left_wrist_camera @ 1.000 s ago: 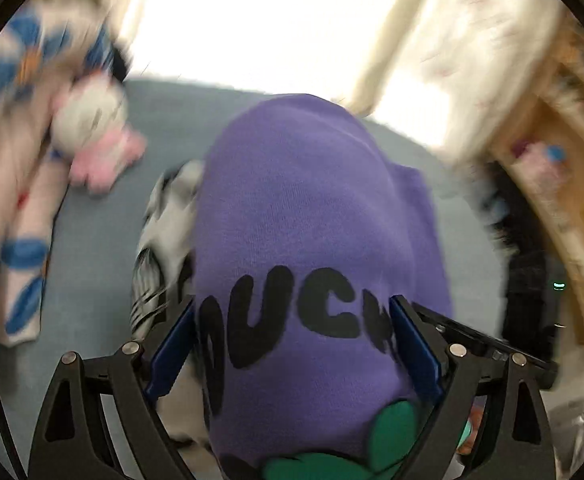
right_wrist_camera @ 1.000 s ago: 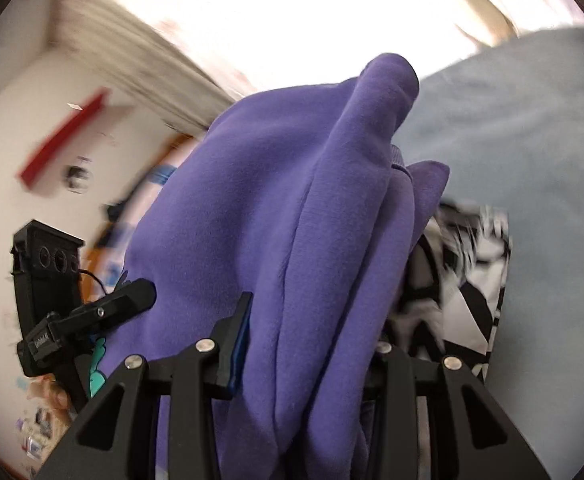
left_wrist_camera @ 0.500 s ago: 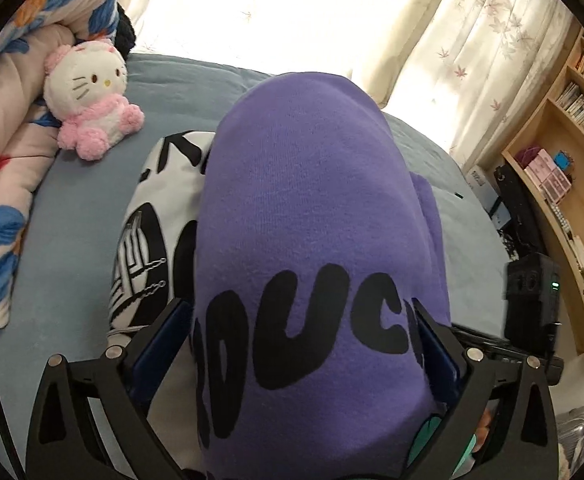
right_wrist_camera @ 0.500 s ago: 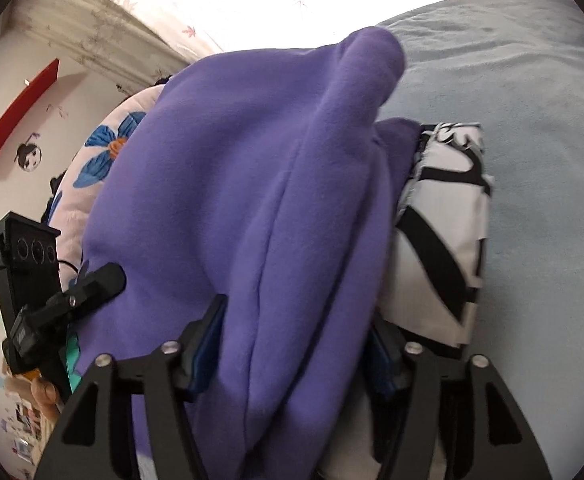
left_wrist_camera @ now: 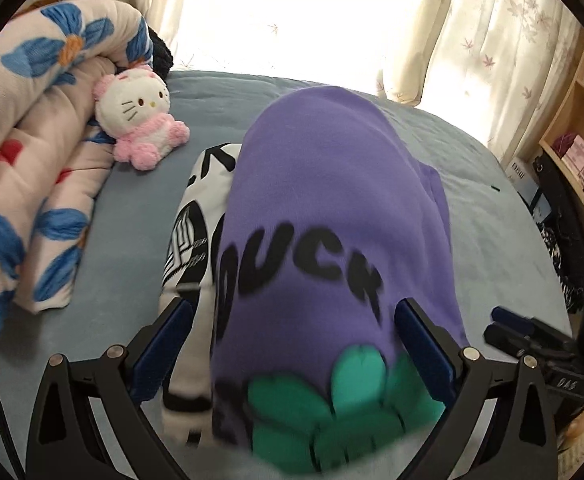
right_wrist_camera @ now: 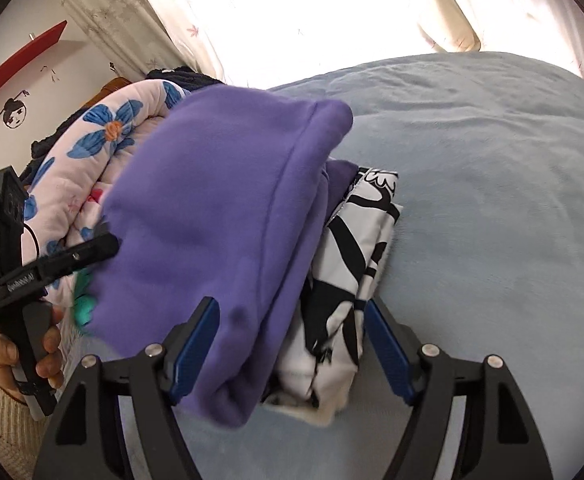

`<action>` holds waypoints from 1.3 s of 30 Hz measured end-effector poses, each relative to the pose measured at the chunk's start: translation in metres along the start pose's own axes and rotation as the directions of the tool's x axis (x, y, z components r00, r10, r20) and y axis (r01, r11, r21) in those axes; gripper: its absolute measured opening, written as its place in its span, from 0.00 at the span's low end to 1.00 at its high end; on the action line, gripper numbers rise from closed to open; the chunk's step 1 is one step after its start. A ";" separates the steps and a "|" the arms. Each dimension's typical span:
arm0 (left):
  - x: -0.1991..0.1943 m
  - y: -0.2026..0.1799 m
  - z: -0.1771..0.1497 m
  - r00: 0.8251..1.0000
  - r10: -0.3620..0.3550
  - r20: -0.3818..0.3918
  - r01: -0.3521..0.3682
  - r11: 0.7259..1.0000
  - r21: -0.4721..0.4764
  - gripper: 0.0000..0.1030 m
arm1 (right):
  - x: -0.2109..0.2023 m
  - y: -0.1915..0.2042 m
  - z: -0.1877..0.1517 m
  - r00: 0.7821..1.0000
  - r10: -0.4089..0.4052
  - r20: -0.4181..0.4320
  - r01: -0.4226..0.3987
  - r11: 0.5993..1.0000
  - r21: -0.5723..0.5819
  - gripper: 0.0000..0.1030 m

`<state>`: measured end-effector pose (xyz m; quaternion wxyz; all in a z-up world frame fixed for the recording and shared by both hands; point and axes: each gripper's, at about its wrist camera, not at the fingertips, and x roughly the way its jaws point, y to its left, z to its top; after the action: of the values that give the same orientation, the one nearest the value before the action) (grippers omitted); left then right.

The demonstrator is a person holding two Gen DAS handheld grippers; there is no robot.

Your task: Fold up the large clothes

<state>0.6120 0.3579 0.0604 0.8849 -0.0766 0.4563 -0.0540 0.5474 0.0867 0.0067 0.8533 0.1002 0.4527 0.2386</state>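
A folded purple sweatshirt (left_wrist_camera: 331, 208) with black letters and a green print lies on top of a folded black-and-white garment (left_wrist_camera: 196, 236) on the blue bed (left_wrist_camera: 124, 216). My left gripper (left_wrist_camera: 292, 348) is open, its blue pads on either side of the stack's near end. In the right wrist view the purple sweatshirt (right_wrist_camera: 220, 216) rests on the black-and-white garment (right_wrist_camera: 351, 248). My right gripper (right_wrist_camera: 292, 344) is open and straddles the stack's end. The left gripper's handle and the hand on it (right_wrist_camera: 24, 292) show at the left.
A rolled floral quilt (left_wrist_camera: 32, 152) and a white-and-pink plush cat (left_wrist_camera: 140, 116) lie at the bed's left side. Curtains and a bright window stand behind. A wooden bookshelf (left_wrist_camera: 583, 120) stands at the right. Bare bed (right_wrist_camera: 511, 208) stretches right of the stack.
Both grippers have opened wider and drawn back from the stack. The purple sweatshirt has come down and now rests on the black-and-white garment.
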 end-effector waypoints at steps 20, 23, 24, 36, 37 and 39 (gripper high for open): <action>-0.194 -0.097 -0.099 0.997 0.058 0.055 -0.064 0.992 0.107 0.98 | -0.214 0.053 -0.055 0.993 -0.087 0.078 0.096 0.988 -0.119 0.73; -0.221 -0.109 -0.116 0.997 0.062 0.050 -0.067 0.992 0.104 0.98 | -0.244 0.058 -0.070 0.991 -0.099 0.090 0.110 0.985 -0.132 0.73; -0.229 -0.112 -0.121 0.997 0.067 0.048 -0.072 0.992 0.105 0.98 | -0.254 0.060 -0.075 0.990 -0.102 0.094 0.115 0.983 -0.140 0.73; -0.301 -0.158 -0.192 0.982 0.167 0.086 -0.173 0.982 0.073 0.98 | -0.330 0.057 -0.148 0.976 -0.191 0.100 0.204 0.968 -0.146 0.74; -0.304 -0.164 -0.199 0.984 0.159 0.086 -0.165 0.983 0.076 0.98 | -0.336 0.056 -0.157 0.974 -0.203 0.100 0.216 0.965 -0.151 0.74; -0.309 -0.176 -0.216 0.985 0.146 0.092 -0.154 0.984 0.092 0.98 | -0.341 0.054 -0.172 0.968 -0.231 0.102 0.245 0.956 -0.163 0.74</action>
<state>0.2528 0.2177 0.2166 0.9077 -0.0003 0.4195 -0.0063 0.2272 -0.0441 0.1766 0.8991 -0.0201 0.4036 0.1685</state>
